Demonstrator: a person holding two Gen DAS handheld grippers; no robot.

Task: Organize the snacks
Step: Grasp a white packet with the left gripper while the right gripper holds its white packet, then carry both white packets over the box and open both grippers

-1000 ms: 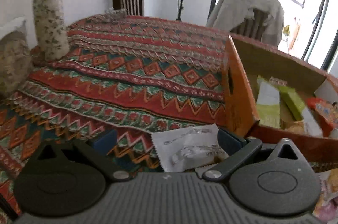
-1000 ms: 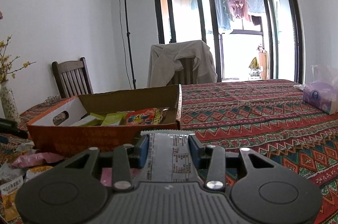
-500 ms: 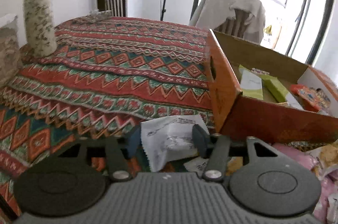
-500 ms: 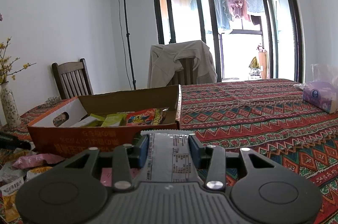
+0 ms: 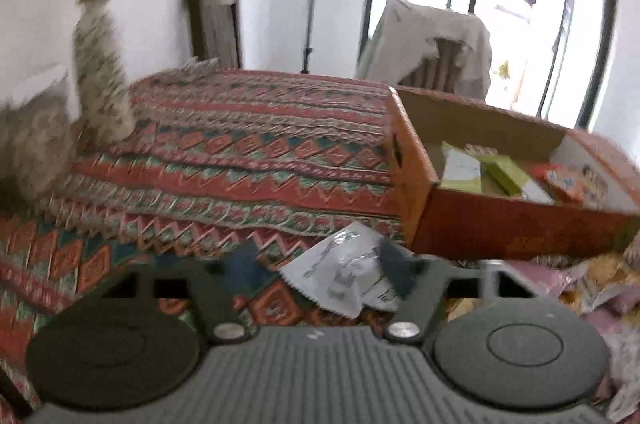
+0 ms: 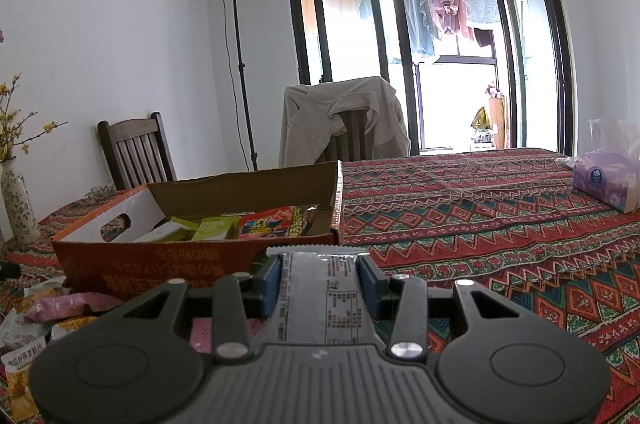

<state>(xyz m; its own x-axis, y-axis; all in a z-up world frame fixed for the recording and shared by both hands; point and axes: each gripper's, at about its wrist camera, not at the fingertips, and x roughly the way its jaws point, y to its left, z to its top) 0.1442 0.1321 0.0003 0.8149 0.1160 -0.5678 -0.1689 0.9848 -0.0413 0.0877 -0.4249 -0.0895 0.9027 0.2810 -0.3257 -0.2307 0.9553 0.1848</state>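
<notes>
Left jaws: the left gripper (image 5: 320,264) is opening, its blue pads spread; a crumpled white snack packet (image 5: 344,274) lies between them, against the right pad and clear of the left one.
Right jaws: the right gripper (image 6: 320,278) is pressed together on a silver snack wrapper (image 6: 322,294), pinched flat between both blue pads.
Box: the orange cardboard box (image 6: 200,264) stands just past both grippers, top open, holding green packets (image 6: 214,228) and a red snack bag (image 6: 276,222).
Box edges: its near wall rises in front of the right jaws; its corner (image 5: 414,212) sits just beyond the white packet.
Loose snacks: pink and yellow packets (image 6: 60,306) lie heaped on the cloth beside the box's near wall.
Open room: the patterned tablecloth (image 6: 480,224) is bare to the right of the box.
Around: a flowered vase (image 5: 100,80) stands well left of the box, a purple tissue pack (image 6: 604,180) at the far right edge, and two chairs behind the table, one draped with a jacket (image 6: 344,116).
</notes>
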